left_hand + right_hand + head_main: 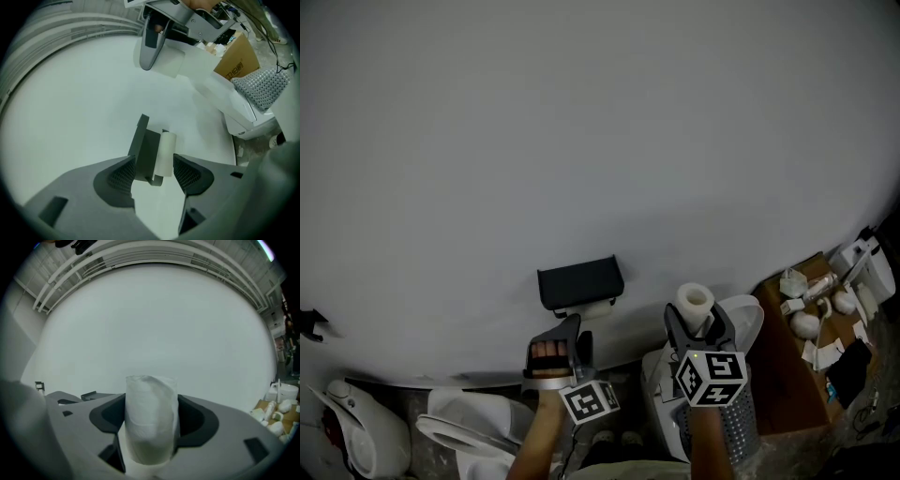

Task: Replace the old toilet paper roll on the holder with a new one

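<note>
A black holder (579, 283) is fixed on the white wall, with the thin old roll (587, 308) under its cover. My left gripper (570, 341) hangs just below it, open and empty. In the left gripper view the picture is rolled sideways. The holder (146, 149) and the old roll (165, 151) lie ahead, beyond the open left gripper (154, 171). My right gripper (697, 325) stands to the right of the holder, shut on the upright new white roll (695, 303). The right gripper view shows the new roll (151, 425) pressed between the jaws of the right gripper (151, 414).
A white toilet (467, 427) stands at the lower left, below the holder. An open cardboard box (790, 361) with white odds and ends is at the right. A white tank (748, 320) and a grey mesh bin (737, 433) sit behind my right hand. A small black hook (311, 324) is on the far left wall.
</note>
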